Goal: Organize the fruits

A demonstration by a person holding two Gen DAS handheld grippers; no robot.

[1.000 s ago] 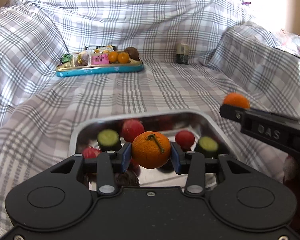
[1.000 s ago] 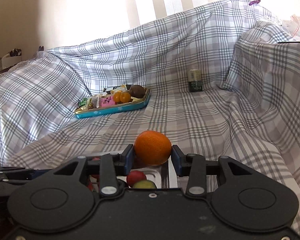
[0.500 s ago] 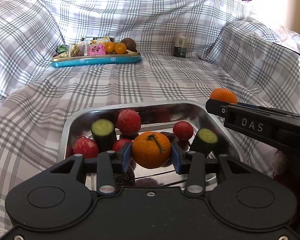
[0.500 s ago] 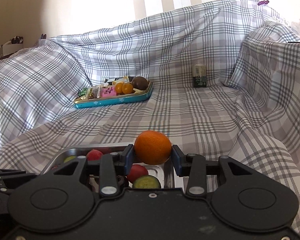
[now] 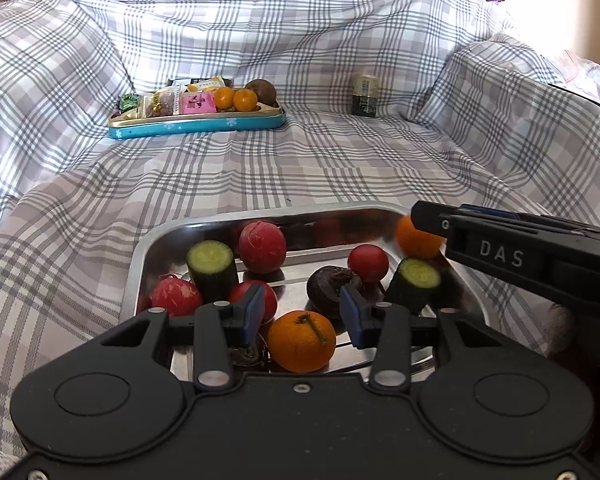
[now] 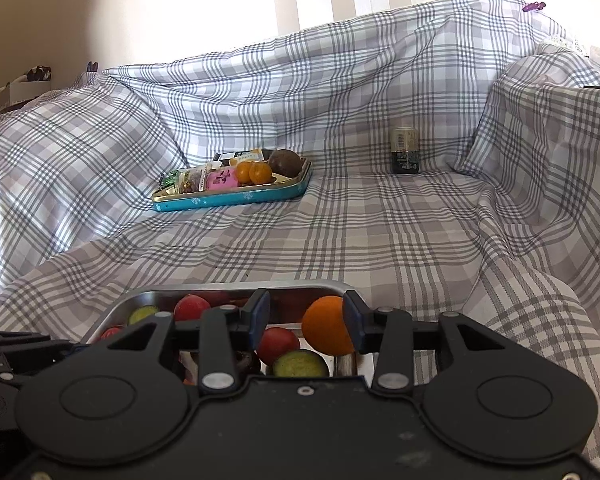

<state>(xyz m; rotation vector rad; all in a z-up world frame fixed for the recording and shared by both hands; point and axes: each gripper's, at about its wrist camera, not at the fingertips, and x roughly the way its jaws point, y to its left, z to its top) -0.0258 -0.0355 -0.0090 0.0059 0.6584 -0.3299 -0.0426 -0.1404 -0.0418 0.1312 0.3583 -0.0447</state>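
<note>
A steel tray [image 5: 148, 248] lies on the plaid cover and holds red fruits, cucumber pieces and a dark fruit. My left gripper [image 5: 302, 314] is open just above the tray; an orange with a stem [image 5: 301, 341] lies free in the tray below its jaws. My right gripper [image 6: 304, 320] is open over the tray's right end [image 6: 332, 286]; a second orange [image 6: 327, 331] rests against its right pad, apart from the left one. The right gripper also shows in the left wrist view [image 5: 424, 216] with that orange [image 5: 416, 240].
A blue tin tray [image 5: 196, 126] with sweets, two small oranges and a brown fruit sits at the back of the sofa. A dark can [image 5: 365, 94] stands to its right. Plaid cushions rise at the left, back and right.
Both grippers have lowered toward the steel tray and opened. The left one has let its orange drop into the tray; the right one has released its grip on the second orange.
</note>
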